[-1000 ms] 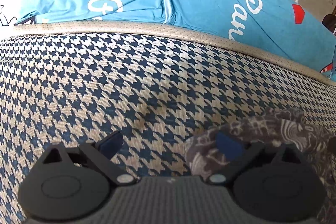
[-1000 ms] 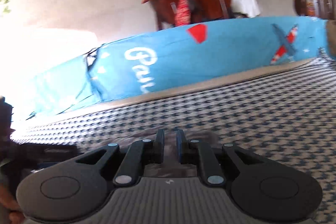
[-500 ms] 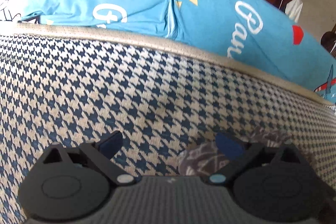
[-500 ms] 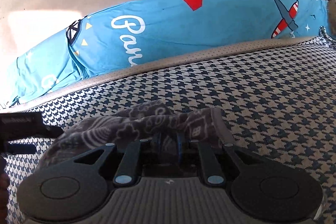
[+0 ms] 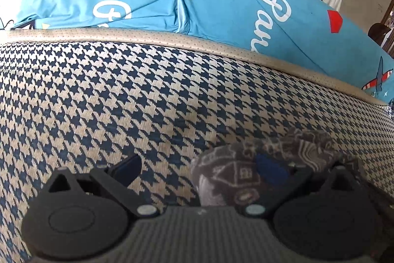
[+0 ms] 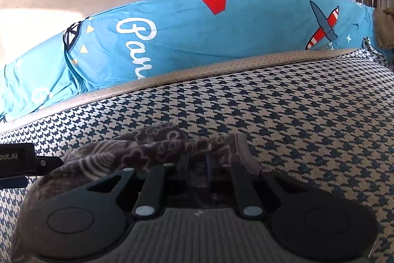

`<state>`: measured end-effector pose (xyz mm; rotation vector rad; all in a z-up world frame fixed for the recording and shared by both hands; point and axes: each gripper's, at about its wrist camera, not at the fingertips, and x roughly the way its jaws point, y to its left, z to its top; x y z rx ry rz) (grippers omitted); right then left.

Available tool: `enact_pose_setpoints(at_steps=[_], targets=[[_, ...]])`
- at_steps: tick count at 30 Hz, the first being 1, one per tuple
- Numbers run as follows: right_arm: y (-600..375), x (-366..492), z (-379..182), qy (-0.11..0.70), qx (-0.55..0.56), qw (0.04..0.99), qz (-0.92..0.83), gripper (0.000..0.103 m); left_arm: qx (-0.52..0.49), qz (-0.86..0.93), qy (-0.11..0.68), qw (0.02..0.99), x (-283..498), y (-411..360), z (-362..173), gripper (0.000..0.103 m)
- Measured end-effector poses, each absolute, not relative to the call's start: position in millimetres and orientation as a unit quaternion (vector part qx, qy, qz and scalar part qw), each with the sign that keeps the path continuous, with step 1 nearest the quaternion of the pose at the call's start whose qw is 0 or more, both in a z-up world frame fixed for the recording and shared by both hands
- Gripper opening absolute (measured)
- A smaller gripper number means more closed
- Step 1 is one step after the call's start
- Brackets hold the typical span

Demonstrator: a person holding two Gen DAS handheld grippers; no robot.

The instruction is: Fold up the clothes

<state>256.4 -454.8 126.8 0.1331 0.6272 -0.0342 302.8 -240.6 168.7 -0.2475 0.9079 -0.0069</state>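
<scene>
Pinching the grey patterned garment (image 6: 147, 147) between closed fingers, the right gripper (image 6: 197, 165) tilts down over the houndstooth bedcover (image 5: 123, 90); the left gripper (image 5: 199, 168) spreads wide beside it

Soft matt grey patterned cloth (image 6: 147, 147) on coarse woven houndstooth fabric (image 6: 295, 130); matt black plastic tongs (image 6: 197, 164).
</scene>
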Motion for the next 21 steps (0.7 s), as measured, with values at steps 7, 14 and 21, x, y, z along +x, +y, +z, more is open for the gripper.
enact_pose_setpoints(at_steps=[7, 14, 21], targets=[[-456.3, 261.0, 115.7, 0.296, 0.041, 0.954, -0.009, 0.011, -0.104, -0.006, 0.432, 0.896, 289.3, -238.8, 187.7, 0.103], [-462.5, 255.6, 130.5, 0.312, 0.075, 0.947, -0.001, 0.020, -0.088, -0.026, 0.424, 0.901, 265.7, -234.1, 207.3, 0.103], [-474.3, 224.5, 158.2, 0.326, 0.090, 0.941, -0.014, 0.028, -0.062, -0.054, 0.424, 0.902, 234.0, -242.4, 212.1, 0.103]])
